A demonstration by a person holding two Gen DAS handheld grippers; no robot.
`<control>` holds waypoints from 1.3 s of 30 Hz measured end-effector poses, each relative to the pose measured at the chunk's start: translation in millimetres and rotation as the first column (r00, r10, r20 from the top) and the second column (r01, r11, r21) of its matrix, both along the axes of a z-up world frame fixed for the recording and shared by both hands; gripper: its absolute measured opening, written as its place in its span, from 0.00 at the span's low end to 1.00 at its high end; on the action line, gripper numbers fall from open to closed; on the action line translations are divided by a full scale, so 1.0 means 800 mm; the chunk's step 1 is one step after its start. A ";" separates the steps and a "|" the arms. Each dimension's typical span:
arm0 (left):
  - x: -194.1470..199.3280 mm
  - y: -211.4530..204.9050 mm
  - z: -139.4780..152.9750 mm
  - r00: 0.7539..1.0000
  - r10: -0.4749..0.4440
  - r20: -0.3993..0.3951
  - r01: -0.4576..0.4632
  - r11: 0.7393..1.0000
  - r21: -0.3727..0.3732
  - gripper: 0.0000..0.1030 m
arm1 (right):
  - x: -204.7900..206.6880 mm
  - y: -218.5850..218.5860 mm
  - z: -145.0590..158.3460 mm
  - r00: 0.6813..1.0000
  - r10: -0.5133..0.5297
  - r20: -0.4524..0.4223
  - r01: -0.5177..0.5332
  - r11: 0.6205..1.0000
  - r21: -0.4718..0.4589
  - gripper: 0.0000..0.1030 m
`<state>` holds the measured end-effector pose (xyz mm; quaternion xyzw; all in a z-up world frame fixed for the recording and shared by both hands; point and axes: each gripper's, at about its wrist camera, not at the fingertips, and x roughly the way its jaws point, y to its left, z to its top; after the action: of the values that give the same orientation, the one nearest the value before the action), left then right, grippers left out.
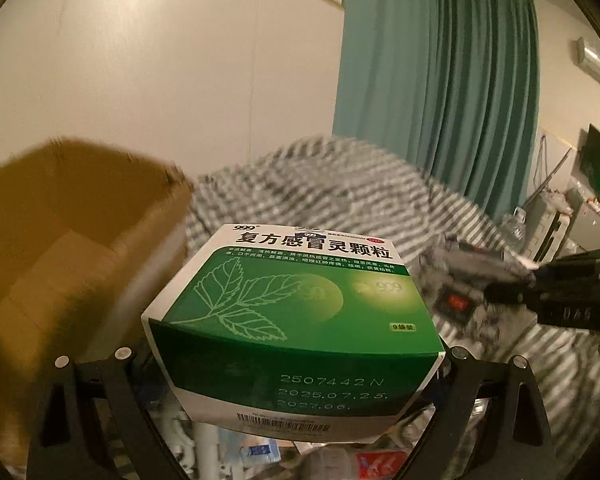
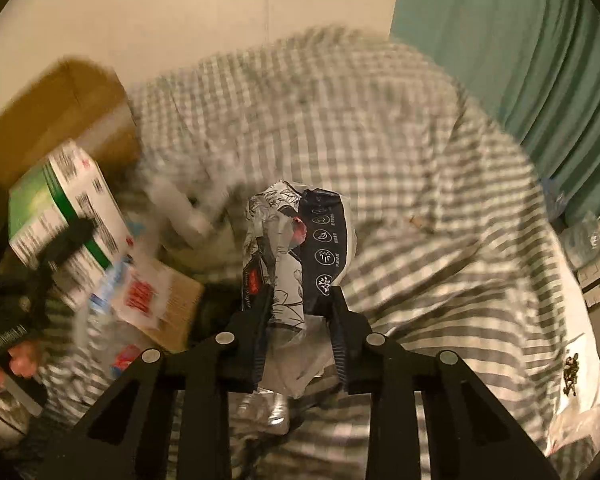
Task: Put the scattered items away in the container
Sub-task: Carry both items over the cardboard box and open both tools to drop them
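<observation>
Left gripper [image 1: 296,364] clamps the green medicine box [image 1: 296,300] between wide-set jaws, cardboard box [image 1: 60,240] ahead-left. Right gripper [image 2: 300,320] pinches a crinkly packet [image 2: 296,240]. Next, I'd say: carry over, release inside.

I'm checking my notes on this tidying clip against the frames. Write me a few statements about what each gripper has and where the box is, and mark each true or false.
1. The left gripper holds a green and white medicine box. True.
2. The right gripper is empty. False: its jaws are shut on a crumpled plastic packet.
3. The cardboard box stands open, left of the medicine box in the left wrist view. True.
4. The bedding is plain blue. False: it is a grey and white check.
5. The medicine box already lies inside the cardboard box. False: it sits between the left gripper's fingers, outside it.
</observation>
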<state>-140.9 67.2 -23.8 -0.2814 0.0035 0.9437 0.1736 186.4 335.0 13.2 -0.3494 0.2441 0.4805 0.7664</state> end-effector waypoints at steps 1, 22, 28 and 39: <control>0.006 -0.005 0.014 1.000 -0.002 -0.015 0.002 1.000 0.004 0.94 | -0.014 -0.009 0.020 1.000 0.008 0.001 -0.008 0.999 0.049 0.25; -0.035 -0.258 0.088 0.932 0.333 -0.141 -0.339 0.940 -0.024 0.94 | -0.302 0.156 0.034 0.930 0.366 -0.036 -0.355 0.918 0.180 0.25; -0.064 -0.278 0.066 0.914 0.381 -0.137 -0.390 0.920 -0.044 0.97 | -0.298 0.215 -0.001 0.930 0.361 -0.071 -0.346 0.924 0.162 0.31; -0.023 -0.303 0.079 0.920 0.377 -0.106 -0.376 0.926 0.028 1.00 | -0.253 0.183 0.021 0.943 0.317 -0.103 -0.283 0.925 0.256 0.57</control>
<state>-159.2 -175.3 39.1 -0.2242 -0.0444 0.9735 -0.0104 -16.3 481.2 29.8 -0.2534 0.1825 0.6416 0.7006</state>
